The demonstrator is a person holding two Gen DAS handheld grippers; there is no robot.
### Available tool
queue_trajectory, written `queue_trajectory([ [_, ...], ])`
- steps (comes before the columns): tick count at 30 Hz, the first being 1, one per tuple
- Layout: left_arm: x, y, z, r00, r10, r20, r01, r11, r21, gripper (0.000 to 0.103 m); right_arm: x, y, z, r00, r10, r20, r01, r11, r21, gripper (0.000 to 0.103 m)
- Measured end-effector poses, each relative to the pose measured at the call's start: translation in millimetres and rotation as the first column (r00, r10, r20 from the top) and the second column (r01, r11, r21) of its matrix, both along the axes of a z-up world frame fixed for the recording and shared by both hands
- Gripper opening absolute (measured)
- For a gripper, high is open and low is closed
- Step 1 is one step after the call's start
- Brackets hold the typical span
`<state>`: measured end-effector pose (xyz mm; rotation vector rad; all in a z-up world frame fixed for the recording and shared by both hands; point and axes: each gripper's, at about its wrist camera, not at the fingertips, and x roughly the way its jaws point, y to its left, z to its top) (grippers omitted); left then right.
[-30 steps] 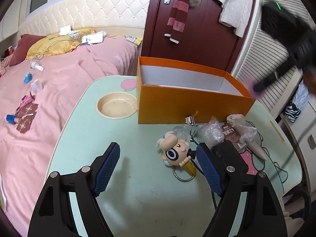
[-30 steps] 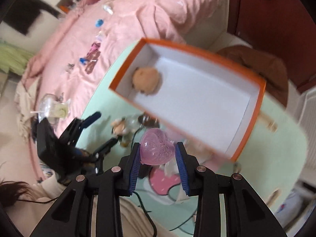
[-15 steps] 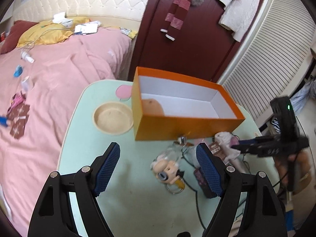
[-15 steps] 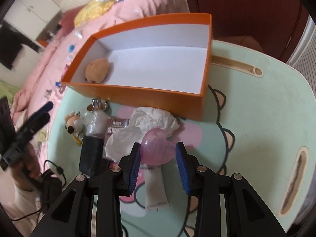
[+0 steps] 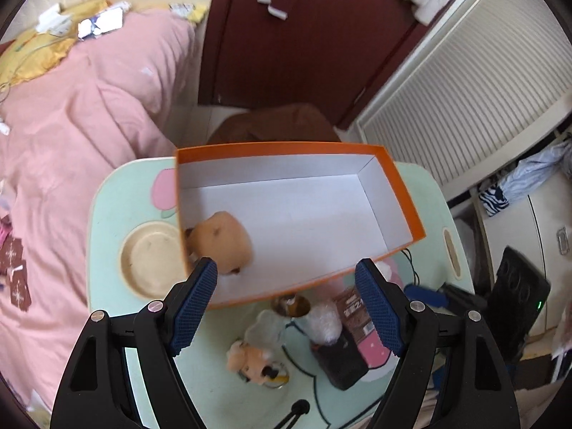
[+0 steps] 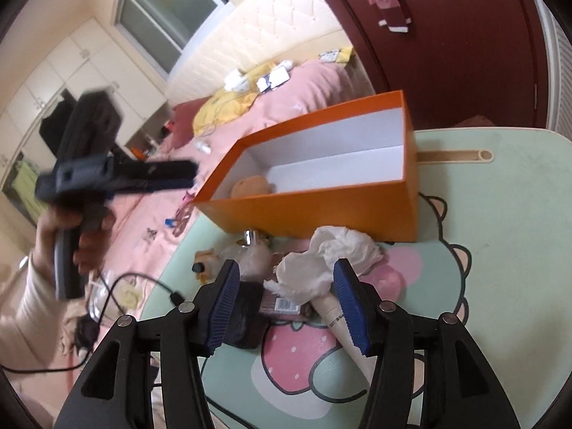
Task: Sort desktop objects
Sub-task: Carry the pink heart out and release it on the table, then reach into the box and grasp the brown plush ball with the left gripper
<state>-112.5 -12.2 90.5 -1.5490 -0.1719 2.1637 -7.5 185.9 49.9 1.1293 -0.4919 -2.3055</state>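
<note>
The right gripper point(image 6: 284, 304) had its blue-padded jaws opening with nothing pinched between them, hovering over a crumpled white tissue point(image 6: 329, 254) and a cream cone-shaped tube point(image 6: 348, 332) near the front edge of the mint-green cartoon-printed table point(image 6: 500, 250). The left gripper point(image 5: 286, 312) hung with jaws spread and empty, angled steeply down over the front wall of the open orange cardboard box point(image 5: 404, 193), where a tan plush toy point(image 5: 223, 243) lay in the left end. A small cartoon doll keychain point(image 5: 250, 361), a black pouch point(image 5: 339, 361) and a black cable point(image 6: 143, 282) crowded the table's front edge. The right jaws risked snagging tissue along with the tube, or catching the cable. A cream-sleeved hand point(image 6: 75, 236) gripped the left tool's handle.
</note>
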Motion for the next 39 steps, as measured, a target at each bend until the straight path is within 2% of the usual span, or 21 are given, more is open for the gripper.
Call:
queue_trajectory([
  [1, -7.8, 6.0, -0.5, 1.0, -0.007, 0.025, 0.007, 1.0, -0.013, 0.08, -1.9, -2.1, -2.4, 1.0, 0.01, 0.011, -0.01, 1.0, -0.009, 0.055],
  [5, -37.6, 26.7, -2.0, 0.994, -0.021, 0.104, 0.031, 0.995, -0.095, 0.08, -6.0, 1.9, -13.9, 0.993, 0.04, 0.107, -0.024, 0.988, -0.15, 0.055],
  [9, -65.8, 44.0, -9.4, 0.983, -0.019, 0.184, 0.059, 0.975, -0.214, 0.08, -3.5, -1.1, -10.3, 0.995, 0.045, 0.09, -0.032, 0.99, -0.138, 0.055],
  [13, -75.9, 60.5, -33.8, 0.964, -0.039, 0.262, 0.13, 0.931, -0.341, 0.08, -0.7, 2.9, -10.4, 0.995, 0.04, 0.093, -0.025, 0.988, -0.153, 0.057],
  [17, -76.0, 69.4, -65.3, 0.935, -0.053, 0.351, 0.205, 0.888, -0.412, 0.08, 0.8, 9.2, -10.9, 0.994, 0.031, 0.105, -0.011, 0.983, -0.185, 0.059],
  [22, -74.6, 73.7, -83.7, 0.93, -0.056, 0.363, 0.246, 0.829, -0.502, 0.08, -0.6, 12.3, -10.3, 0.994, 0.03, 0.109, -0.006, 0.978, -0.207, 0.061],
  [25, -67.7, 82.2, -88.1, 0.93, -0.104, 0.351, 0.291, 0.791, -0.538, 0.08, 0.6, 12.3, -9.9, 0.993, 0.032, 0.113, -0.008, 0.978, -0.209, 0.061],
  [26, -64.6, 84.7, -87.4, 0.931, -0.124, 0.343, 0.304, 0.783, -0.543, 0.075, 0.4, 11.9, -9.7, 0.993, 0.033, 0.115, -0.008, 0.978, -0.21, 0.061],
  [28, -61.8, 85.8, -82.0, 0.932, -0.149, 0.33, 0.319, 0.77, -0.553, 0.058, 0.4, 11.1, -9.9, 0.992, 0.036, 0.12, -0.01, 0.978, -0.208, 0.061],
  [29, -61.4, 85.4, -78.2, 0.932, -0.158, 0.325, 0.324, 0.764, -0.558, 0.038, -0.9, 10.7, -9.9, 0.992, 0.035, 0.121, -0.009, 0.978, -0.206, 0.061],
  [30, -61.3, 84.2, -74.6, 0.932, -0.165, 0.323, 0.328, 0.766, -0.553, 0.034, -0.4, 10.6, -9.8, 0.992, 0.035, 0.12, -0.01, 0.979, -0.204, 0.061],
  [33, -62.4, 74.4, -62.3, 0.93, -0.181, 0.318, 0.32, 0.824, -0.466, 0.033, -1.0, 10.8, -9.3, 0.992, 0.034, 0.12, -0.009, 0.979, -0.204, 0.061],
  [36, -59.0, 64.6, -40.5, 0.949, -0.188, 0.254, 0.281, 0.872, -0.401, 0.033, 1.1, 12.2, -7.4, 0.994, 0.026, 0.11, -0.004, 0.98, -0.2, 0.061],
  [39, -52.1, 50.2, -7.1, 0.97, -0.165, 0.181, 0.215, 0.928, -0.304, 0.033, 2.0, 12.9, -6.2, 0.995, 0.014, 0.095, 0.003, 0.983, -0.186, 0.061],
])
